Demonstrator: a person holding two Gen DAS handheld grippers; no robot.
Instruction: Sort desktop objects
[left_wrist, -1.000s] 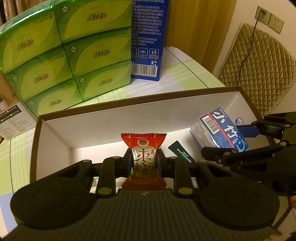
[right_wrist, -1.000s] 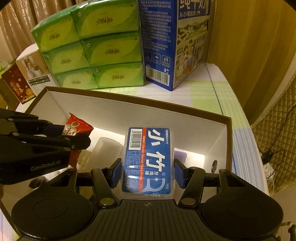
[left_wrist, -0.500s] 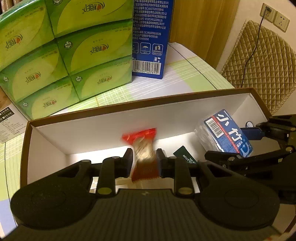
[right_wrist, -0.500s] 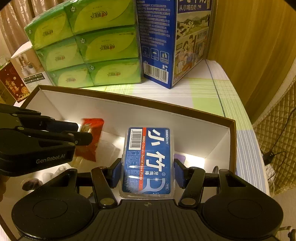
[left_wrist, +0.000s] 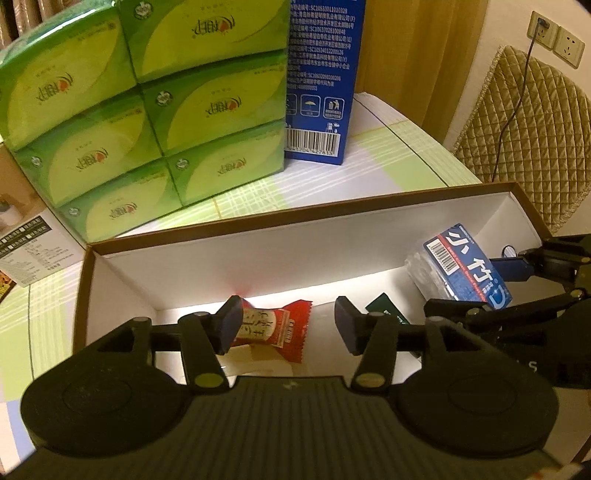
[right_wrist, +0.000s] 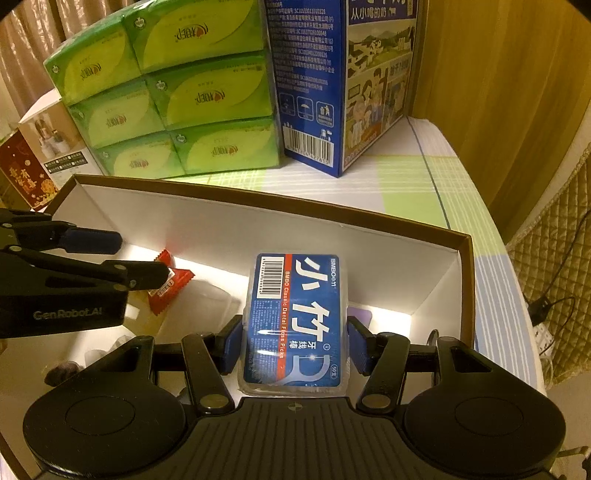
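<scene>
I am opening my left tongs (left_wrist: 286, 326) over the box (left_wrist: 295, 218); one red candy (left_wrist: 273, 328) is lying loose between the jaws. My right tongs (right_wrist: 293, 345) are clamping one floss pack (right_wrist: 295, 317). Six tissue packs (left_wrist: 147, 103) are standing beyond the box's far rim.

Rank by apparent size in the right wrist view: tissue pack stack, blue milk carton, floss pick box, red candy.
1. Tissue pack stack
2. Blue milk carton
3. Floss pick box, though nearness to the camera inflates it
4. Red candy, partly hidden by the left gripper
</scene>
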